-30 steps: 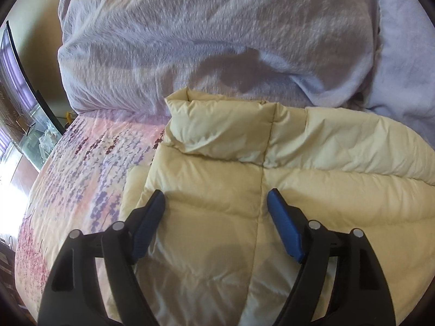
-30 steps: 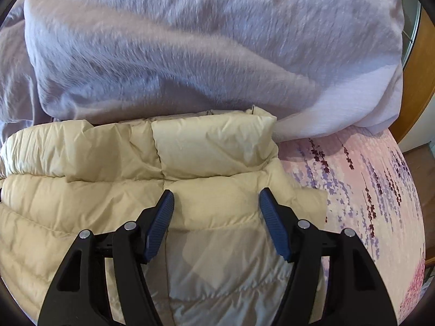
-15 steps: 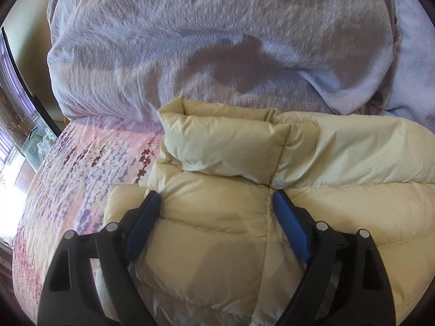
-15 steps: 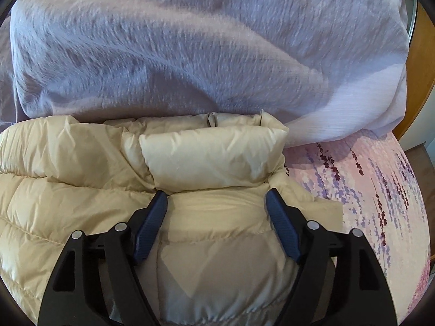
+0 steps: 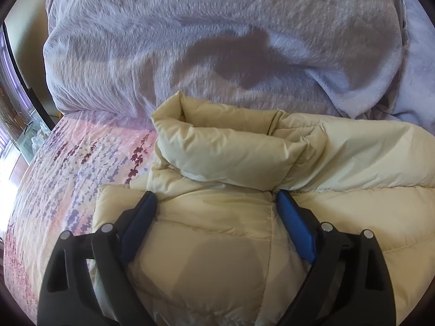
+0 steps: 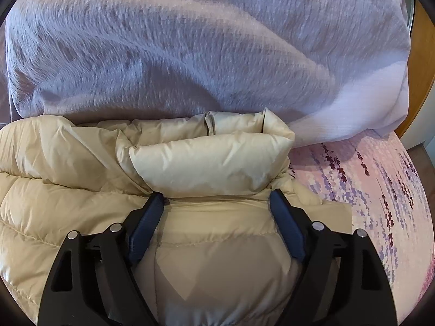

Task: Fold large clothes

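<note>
Puffer jacket (image 5: 244, 217) on the bedspread (image 5: 68, 176), collar end against the duvet (image 5: 190, 40) bunched behind it

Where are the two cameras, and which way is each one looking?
Left wrist view: sits on the left gripper, looking down along its open blue fingers at the cream puffy jacket, with the flowery bedspread on the picture's left.
Right wrist view: sits on the right gripper, looking down along its open fingers at the jacket's other end, with the bedspread on the picture's right.
Both show the jacket and the lilac duvet behind it; only the grippers show, no hands.
</note>
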Action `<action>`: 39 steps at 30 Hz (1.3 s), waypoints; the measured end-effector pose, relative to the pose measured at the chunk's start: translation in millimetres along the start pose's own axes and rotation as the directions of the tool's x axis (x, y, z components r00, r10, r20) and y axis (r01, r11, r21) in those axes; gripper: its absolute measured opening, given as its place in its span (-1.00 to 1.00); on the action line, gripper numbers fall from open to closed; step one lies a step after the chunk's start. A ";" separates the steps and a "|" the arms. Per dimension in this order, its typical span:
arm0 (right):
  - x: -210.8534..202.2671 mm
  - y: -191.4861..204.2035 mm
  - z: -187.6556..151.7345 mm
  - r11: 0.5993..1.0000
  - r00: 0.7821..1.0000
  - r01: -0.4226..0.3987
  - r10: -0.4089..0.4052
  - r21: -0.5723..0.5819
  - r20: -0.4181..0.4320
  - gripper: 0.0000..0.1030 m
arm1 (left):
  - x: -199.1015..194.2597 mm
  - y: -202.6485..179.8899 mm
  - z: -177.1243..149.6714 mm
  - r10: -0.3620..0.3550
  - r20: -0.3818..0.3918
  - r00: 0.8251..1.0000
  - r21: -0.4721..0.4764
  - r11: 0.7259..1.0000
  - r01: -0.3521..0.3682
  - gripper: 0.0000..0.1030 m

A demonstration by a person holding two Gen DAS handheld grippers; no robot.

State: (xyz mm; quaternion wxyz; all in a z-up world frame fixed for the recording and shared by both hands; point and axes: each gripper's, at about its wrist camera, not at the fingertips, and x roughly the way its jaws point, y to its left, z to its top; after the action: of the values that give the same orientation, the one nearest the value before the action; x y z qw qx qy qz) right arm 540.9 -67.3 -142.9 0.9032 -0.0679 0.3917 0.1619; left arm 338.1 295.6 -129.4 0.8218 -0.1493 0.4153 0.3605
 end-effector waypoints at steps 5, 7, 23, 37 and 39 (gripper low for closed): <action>1.6 0.3 -4.8 1.000 1.000 0.005 -0.005 0.000 0.003 0.62 | 1.9 0.3 -0.5 -0.005 0.001 1.000 -0.005 1.000 0.005 0.76; -2.3 2.8 -6.9 1.000 1.000 0.006 -0.006 0.000 0.003 0.62 | 1.8 0.3 -0.5 -0.004 0.002 1.000 -0.005 1.000 0.004 0.76; -55.5 -27.9 1.0 0.991 0.995 -0.062 0.072 0.121 -0.075 0.68 | -54.9 38.4 -10.6 -0.094 -0.047 0.994 -0.026 0.995 0.093 0.75; -81.7 -98.6 -94.9 0.934 0.938 -0.105 0.208 0.343 -0.279 0.72 | -96.4 104.0 -91.2 -0.123 -0.186 0.975 -0.124 0.987 0.101 0.75; -79.3 -95.4 -102.2 0.929 0.928 -0.117 0.228 0.352 -0.294 0.64 | -94.8 105.0 -96.8 -0.149 -0.207 0.967 -0.161 0.980 0.116 0.69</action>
State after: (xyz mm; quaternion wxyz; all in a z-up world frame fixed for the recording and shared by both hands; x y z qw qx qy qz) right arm 453.0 -201.3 -155.3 0.8052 0.0925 0.5633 0.1605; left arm 169.7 271.5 -107.9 0.7803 -0.2758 0.4639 0.3160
